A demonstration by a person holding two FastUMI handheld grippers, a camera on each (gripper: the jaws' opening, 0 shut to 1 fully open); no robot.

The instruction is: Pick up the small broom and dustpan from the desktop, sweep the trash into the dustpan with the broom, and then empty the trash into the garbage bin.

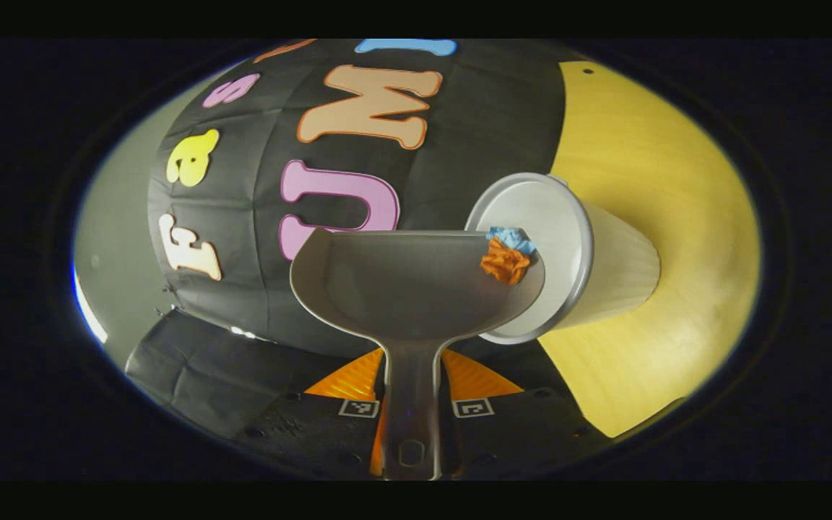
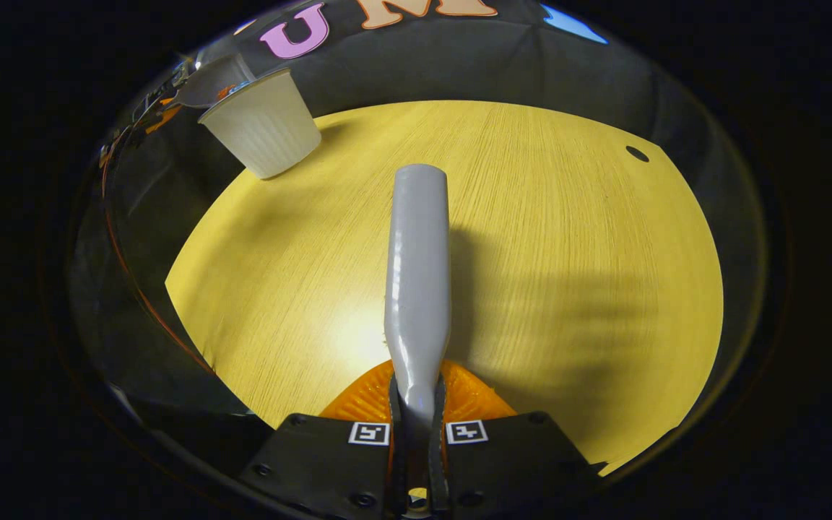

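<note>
The dustpan [image 1: 416, 285] in the left gripper view is a pale grey scoop with a broad, rounded tray and a narrow flat handle with a small hanging slot at its end. The left gripper [image 1: 412, 415] has both fingers pressed against that handle, holding the pan up in the air in front of the booth's black cloth wall. At the pan's right front corner sits the trash: a crumpled orange scrap [image 1: 505, 261] with a crumpled blue scrap [image 1: 511, 238] just above it, touching it. That corner overlaps the open mouth of the garbage bin [image 1: 604, 267], a white tapered cup-shaped tub with a rolled rim that stands on the yellow wood-grain desktop [image 1: 654, 217].

In the right gripper view, the broom [image 2: 417, 282] shows as a smooth, light grey, rounded handle pointing away over the desktop [image 2: 531, 253]. The right gripper [image 2: 416, 412] is closed narrowly on its base, both fingers against it; the bristles cannot be seen. Far off at upper left stands the garbage bin [image 2: 264, 126], with the dustpan [image 2: 210, 83] tilted at its rim.
</note>
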